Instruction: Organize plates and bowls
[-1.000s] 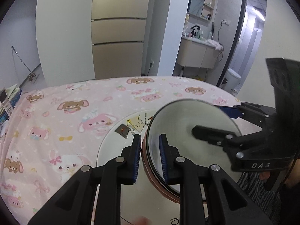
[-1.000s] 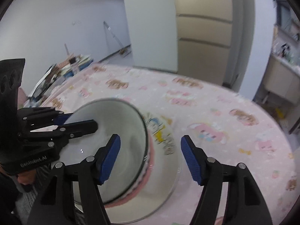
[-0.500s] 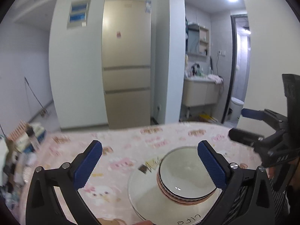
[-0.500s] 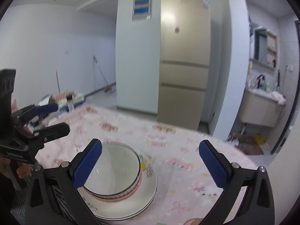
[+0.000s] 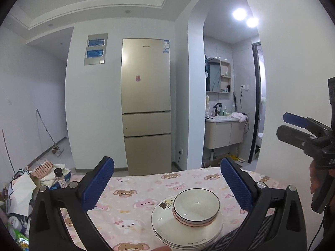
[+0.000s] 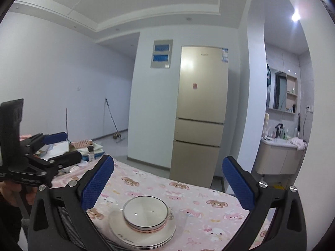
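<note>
**Bowls nested on plates, both grippers clear**

The bowls [image 5: 196,206] sit nested, a pink-rimmed one under a white one with a dark rim line, on top of the plates [image 5: 186,228]. That stack stands on the table [image 5: 129,190] near its close edge, on a pink cloth printed with cartoon animals. The dishes look glazed, smooth and round, the plates shallow and white with some lettering. As far as I can judge, the stacking is done; no loose dish shows elsewhere. The left gripper [image 5: 165,185] and right gripper [image 6: 167,184] hang above, blue ribbed pads wide apart, holding nothing. A fridge [image 5: 145,104] stands beyond.
</note>
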### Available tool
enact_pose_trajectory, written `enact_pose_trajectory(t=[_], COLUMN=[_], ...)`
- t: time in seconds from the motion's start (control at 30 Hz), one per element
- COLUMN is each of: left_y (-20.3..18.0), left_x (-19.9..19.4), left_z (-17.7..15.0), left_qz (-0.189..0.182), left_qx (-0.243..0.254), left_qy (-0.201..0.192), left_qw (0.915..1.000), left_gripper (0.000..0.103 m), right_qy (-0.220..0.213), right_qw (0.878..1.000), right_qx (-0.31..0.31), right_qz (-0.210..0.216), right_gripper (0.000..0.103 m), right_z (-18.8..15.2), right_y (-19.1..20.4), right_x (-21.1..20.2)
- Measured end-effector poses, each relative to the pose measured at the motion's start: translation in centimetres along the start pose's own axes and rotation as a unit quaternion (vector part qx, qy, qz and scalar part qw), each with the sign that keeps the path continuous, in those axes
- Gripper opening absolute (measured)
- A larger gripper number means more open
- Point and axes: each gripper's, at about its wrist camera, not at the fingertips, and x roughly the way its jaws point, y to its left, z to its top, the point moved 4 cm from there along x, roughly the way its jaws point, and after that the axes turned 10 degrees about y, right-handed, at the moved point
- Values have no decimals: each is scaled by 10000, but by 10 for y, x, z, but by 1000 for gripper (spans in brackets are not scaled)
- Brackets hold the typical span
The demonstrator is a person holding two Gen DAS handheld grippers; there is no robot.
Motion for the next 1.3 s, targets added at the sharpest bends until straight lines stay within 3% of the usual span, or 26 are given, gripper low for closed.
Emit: enact_pose_trajectory(t=[0.17, 0.33, 0.5, 0.63, 0.87, 0.97, 1.3], left_y=[-3, -3, -3, -6, -11, -11, 4], left_x=[-20, -22, -9, 9, 41, 51, 80], left_z=[-11, -40, -72, -97, -134, -142, -159], left_qz=[15, 116, 276, 296, 435, 465, 421], left_qx=[50, 85, 95, 156, 313, 394, 166], left_qy=[-41, 46, 135, 351, 668, 690, 1023], left_qw=[10000, 9999, 9995, 9988, 9963, 9958, 9937], left_gripper=[103, 103, 103, 103, 103, 103, 103], right_qy=[-186, -161, -69, 167, 653, 827, 992], right_qw=[9996, 9995, 9998, 9994, 9975, 9955, 9949], right_qx=[10, -66, -109, 89, 238, 385, 168], right_qz=[221, 258, 171, 296, 137, 267, -5], right_gripper=[103, 103, 103, 103, 103, 103, 103], right_z=[-9, -33, -65, -91, -142, -151, -170], right_y=[15, 26, 33, 31, 27, 25, 38], right_x=[-24, -23, -7, 12, 49, 60, 76])
